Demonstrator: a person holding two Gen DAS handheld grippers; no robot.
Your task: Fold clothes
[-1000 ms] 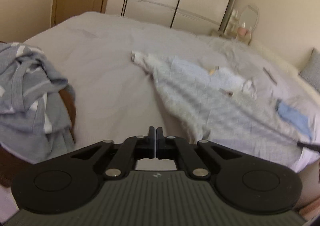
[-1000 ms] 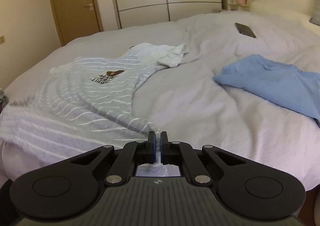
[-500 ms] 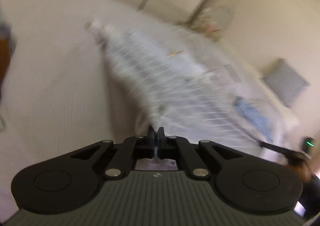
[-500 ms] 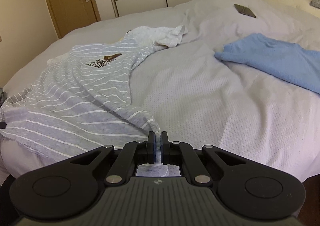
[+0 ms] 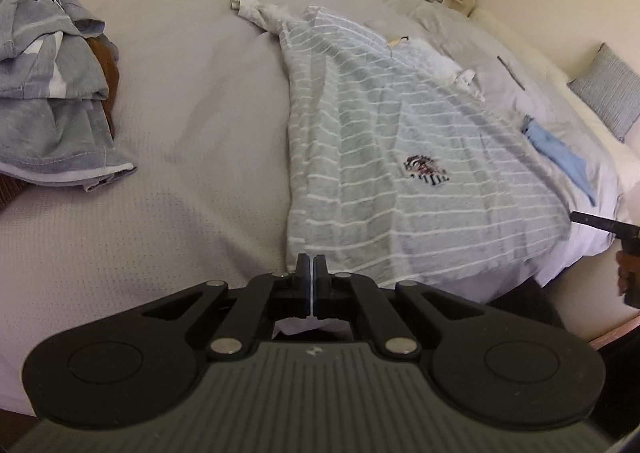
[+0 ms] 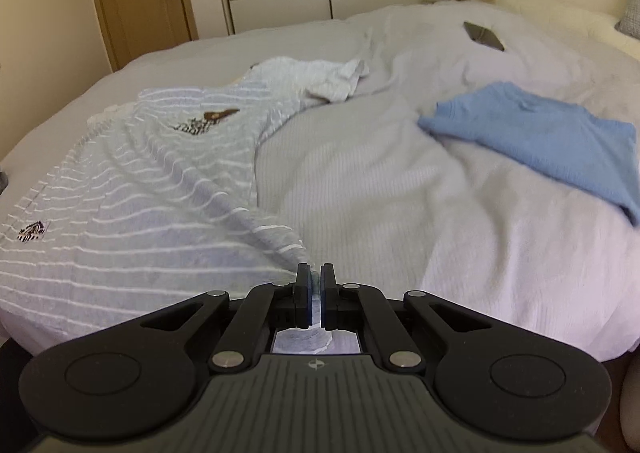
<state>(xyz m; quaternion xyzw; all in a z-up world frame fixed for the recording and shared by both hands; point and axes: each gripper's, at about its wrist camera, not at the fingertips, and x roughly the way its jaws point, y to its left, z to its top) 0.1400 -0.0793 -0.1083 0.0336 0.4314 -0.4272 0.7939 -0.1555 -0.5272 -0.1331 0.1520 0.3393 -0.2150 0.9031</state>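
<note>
Right wrist: tongs [image 6: 315, 273] pinch striped shirt [image 6: 132, 189] hem at bed [image 6: 360, 193] edge.

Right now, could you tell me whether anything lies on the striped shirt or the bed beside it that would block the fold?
Nothing visible does. The striped shirt lies bare; the blue garment, phone and grey clothes pile all sit apart from it.

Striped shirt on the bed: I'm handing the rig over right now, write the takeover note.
Left gripper: shut on the striped shirt at its near hem corner.
Right gripper: shut on the opposite hem corner.
Shirt: spread out across the bed, logo up, sleeves at the far end.
Blue garment lies to the right; a grey pile to the left.
Done: shirt laid out. Left: every fold.
</note>
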